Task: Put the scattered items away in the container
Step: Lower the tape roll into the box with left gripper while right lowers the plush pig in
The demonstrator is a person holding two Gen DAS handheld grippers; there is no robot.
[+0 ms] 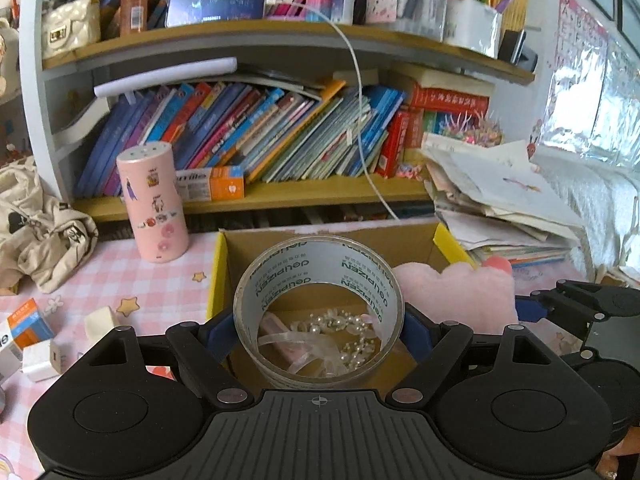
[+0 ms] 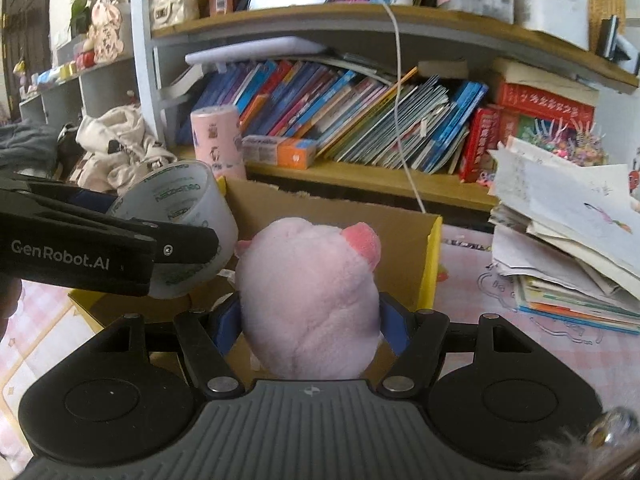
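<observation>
Left gripper [image 1: 319,330] clamps a tape roll [image 1: 320,276], right gripper [image 2: 312,320] a plush [image 2: 310,300], both over the box [image 1: 400,240]; pearls [image 1: 352,336] lie inside.

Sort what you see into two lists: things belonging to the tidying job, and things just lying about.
Job: tape roll in left gripper; pink plush toy in right gripper; cardboard box.
Lying about: pink canister; paper stack; shelf books.

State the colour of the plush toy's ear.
The plush toy is pale pink; its ear is darker pink, clearest from the right wrist.
</observation>
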